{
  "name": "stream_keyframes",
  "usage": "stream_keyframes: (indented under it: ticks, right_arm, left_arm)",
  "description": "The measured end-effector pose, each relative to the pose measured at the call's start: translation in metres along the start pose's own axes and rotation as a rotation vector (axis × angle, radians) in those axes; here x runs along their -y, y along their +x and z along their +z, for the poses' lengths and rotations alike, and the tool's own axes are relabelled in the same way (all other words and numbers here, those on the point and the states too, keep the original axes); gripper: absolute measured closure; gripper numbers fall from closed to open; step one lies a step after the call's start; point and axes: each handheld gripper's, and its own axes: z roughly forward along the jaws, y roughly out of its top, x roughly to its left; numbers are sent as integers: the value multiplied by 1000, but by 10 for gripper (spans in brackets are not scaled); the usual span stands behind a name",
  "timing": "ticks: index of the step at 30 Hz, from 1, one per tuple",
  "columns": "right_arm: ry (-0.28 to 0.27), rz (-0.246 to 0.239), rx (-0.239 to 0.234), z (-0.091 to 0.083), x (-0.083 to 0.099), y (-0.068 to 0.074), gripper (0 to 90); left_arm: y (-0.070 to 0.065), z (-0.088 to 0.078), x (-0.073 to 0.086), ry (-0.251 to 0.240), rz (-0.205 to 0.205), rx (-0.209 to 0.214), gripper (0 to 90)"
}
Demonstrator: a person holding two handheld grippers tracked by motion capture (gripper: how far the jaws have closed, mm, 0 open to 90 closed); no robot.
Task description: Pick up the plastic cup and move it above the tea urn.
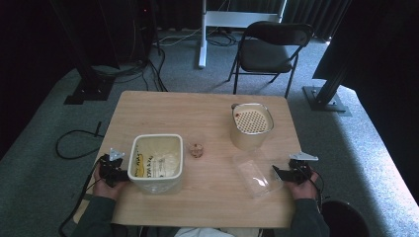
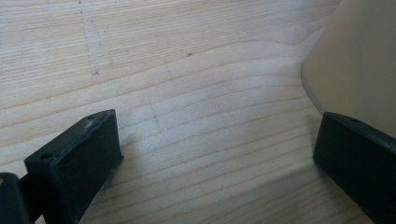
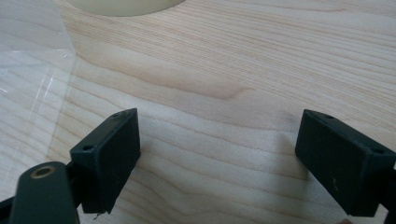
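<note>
The left gripper (image 1: 114, 170) has its jaws wide apart with nothing in them. The cream tub (image 1: 155, 163) sits just beside them on the counter (image 1: 207, 106). The right gripper (image 1: 291, 173) is open too, next to the clear lid (image 1: 252, 173), so each hand is near its own thing.

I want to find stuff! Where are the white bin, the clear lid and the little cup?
white bin (image 1: 155, 182), high view, front wall.
clear lid (image 1: 252, 173), high view, its middle.
little cup (image 1: 197, 150), high view, its top.

Your left gripper (image 1: 120, 174) low at near edge, jaws wide apart; your right gripper (image 1: 280, 173) likewise, jaws spread.
</note>
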Motion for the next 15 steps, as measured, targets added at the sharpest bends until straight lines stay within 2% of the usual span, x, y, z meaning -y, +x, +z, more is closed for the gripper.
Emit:
stream_keyframes:
  ticks: [10, 11, 14, 15]
  right_arm:
    - [-5, 8, 8, -1, 1, 0, 172]
    - [-13, 12, 10, -2, 1, 0, 222]
    - [-19, 14, 12, -3, 2, 0, 268]
    - [-30, 24, 18, -5, 3, -1, 345]
  left_arm:
    - [0, 0, 0, 1, 0, 0, 11]
    - [0, 0, 0, 0, 0, 0, 11]
    - [0, 0, 0, 0, 0, 0, 11]
    - [0, 0, 0, 0, 0, 0, 11]
